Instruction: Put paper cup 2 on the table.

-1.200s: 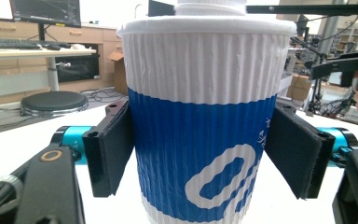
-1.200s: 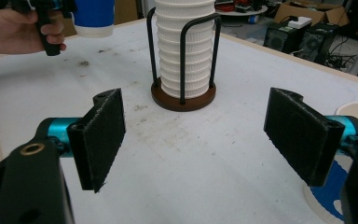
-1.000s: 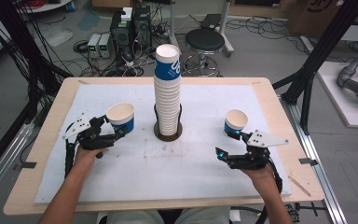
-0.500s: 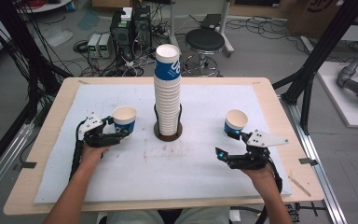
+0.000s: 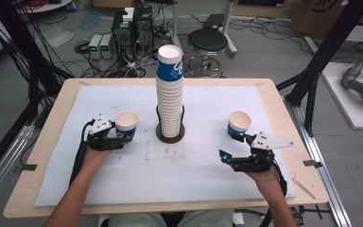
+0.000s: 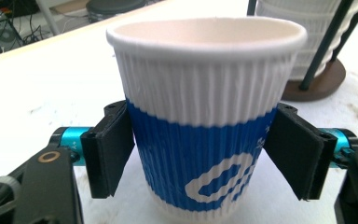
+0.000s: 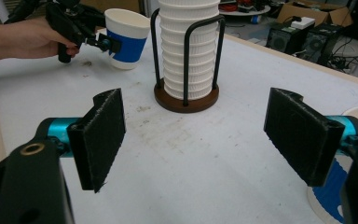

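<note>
Left gripper view: the left gripper, jaws just opening, brackets the paper cup between its pads without squeezing; pulling back crooked could tip it. Right gripper spread, empty.

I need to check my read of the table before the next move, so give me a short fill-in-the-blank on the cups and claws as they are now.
1. The tall stack of cups stands in a dark wire holder at the ____ of the white mat.
2. The left claw has a blue and ____ paper cup between its pads.
3. The right claw has ____ between its pads.
4. The second loose cup stands upright just beyond the ____ claw.

Missing words: middle; white; nothing; right
</note>
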`<state>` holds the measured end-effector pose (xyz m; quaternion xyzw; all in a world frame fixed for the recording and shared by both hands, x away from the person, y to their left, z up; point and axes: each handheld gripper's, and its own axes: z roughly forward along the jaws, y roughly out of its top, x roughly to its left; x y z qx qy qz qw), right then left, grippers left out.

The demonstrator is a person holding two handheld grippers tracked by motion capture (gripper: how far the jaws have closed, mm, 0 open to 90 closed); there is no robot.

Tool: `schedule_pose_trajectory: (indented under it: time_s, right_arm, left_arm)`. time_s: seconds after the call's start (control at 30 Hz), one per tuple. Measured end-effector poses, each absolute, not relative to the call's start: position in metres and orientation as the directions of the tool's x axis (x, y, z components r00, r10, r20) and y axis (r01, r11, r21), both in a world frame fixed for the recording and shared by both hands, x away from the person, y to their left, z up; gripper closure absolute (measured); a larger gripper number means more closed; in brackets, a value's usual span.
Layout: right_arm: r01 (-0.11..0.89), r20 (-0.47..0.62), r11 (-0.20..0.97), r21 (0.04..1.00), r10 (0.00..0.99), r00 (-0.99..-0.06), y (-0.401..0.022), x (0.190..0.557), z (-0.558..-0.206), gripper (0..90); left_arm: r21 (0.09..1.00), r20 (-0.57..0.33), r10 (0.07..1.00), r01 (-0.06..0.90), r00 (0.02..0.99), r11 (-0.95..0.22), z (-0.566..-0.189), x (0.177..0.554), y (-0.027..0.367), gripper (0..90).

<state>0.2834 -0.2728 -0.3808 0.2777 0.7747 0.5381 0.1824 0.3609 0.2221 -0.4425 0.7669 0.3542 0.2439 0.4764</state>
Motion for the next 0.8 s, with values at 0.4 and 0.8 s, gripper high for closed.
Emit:
schedule_pose_trajectory:
  time_s: [0.4, 0.8]
  right_arm:
    - [0.225, 0.013, 0.264, 0.938, 0.622, -0.783, -0.272, 0.284, -0.380, 21.0]
    - [0.228, 0.010, 0.259, 0.939, 0.639, -0.769, -0.280, 0.283, -0.381, 21.1]
  left_arm:
    - [0.907, -0.016, 0.784, 0.340, 0.620, -0.250, -0.448, 0.351, 0.232, 20.4]
    - [0.937, -0.081, 0.761, 0.308, 0.644, -0.161, -0.433, 0.322, 0.257, 15.2]
